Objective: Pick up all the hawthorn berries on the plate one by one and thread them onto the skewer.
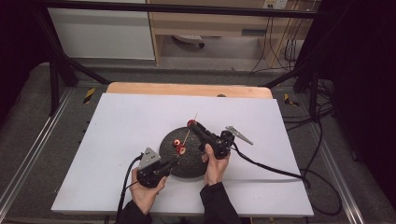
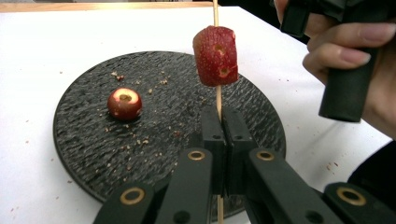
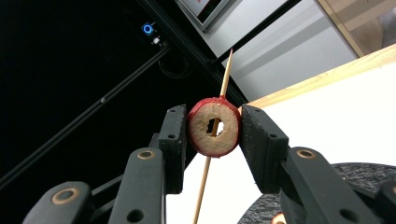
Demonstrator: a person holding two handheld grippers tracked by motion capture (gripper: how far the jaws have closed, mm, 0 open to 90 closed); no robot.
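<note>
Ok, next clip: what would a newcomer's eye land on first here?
Probably the thin wooden skewer clamped upright in the left gripper, with a red fruit piece threaded on it above the dark round plate. Next, the right gripper squeezing a cored red fruit ring with the skewer passing its hole. Another red piece lies on the plate among crumbs.

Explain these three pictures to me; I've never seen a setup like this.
A person at a table holds a hand-operated two-jaw gripper in each hand. The high view looks down from above; the other two come from cameras riding on each gripper. On the white table sits a black plate carrying one red fruit piece and crumbs. The left gripper is shut on a thin wooden skewer with a red piece threaded on it. The right gripper clamps a cored red fruit ring at the skewer.
</note>
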